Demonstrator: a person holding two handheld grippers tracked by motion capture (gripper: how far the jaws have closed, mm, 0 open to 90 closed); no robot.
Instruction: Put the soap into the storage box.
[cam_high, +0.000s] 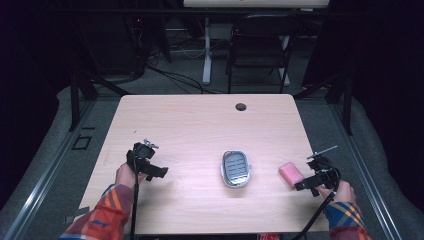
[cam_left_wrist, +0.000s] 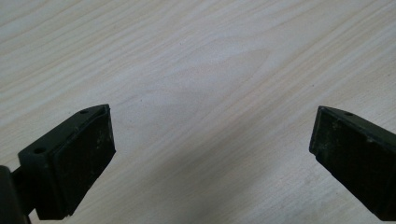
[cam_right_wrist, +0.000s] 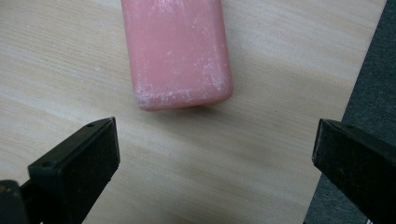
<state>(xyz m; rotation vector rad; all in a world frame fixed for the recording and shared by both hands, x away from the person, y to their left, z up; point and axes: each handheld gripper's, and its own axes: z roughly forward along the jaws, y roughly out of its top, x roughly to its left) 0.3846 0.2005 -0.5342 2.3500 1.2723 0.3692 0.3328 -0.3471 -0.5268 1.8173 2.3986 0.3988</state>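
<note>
Both grippers sit near the table's (cam_high: 200, 120) near edge, jaws apart and empty: left gripper (cam_left_wrist: 212, 154) over bare wood, right gripper (cam_right_wrist: 215, 158) just short of the pink soap (cam_right_wrist: 177, 51). From above, the soap lies right of a grey dish (cam_high: 236, 168) at mid-table.

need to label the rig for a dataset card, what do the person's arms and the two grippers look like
Both sleeves are plaid flannel in red, orange and blue, the left sleeve and the right sleeve. The left gripper and right gripper are black, each trailing a black cable toward the table's near edge. Their fingers are flat, wedge-shaped black blocks with scuffed pads and small screw holes.
</note>
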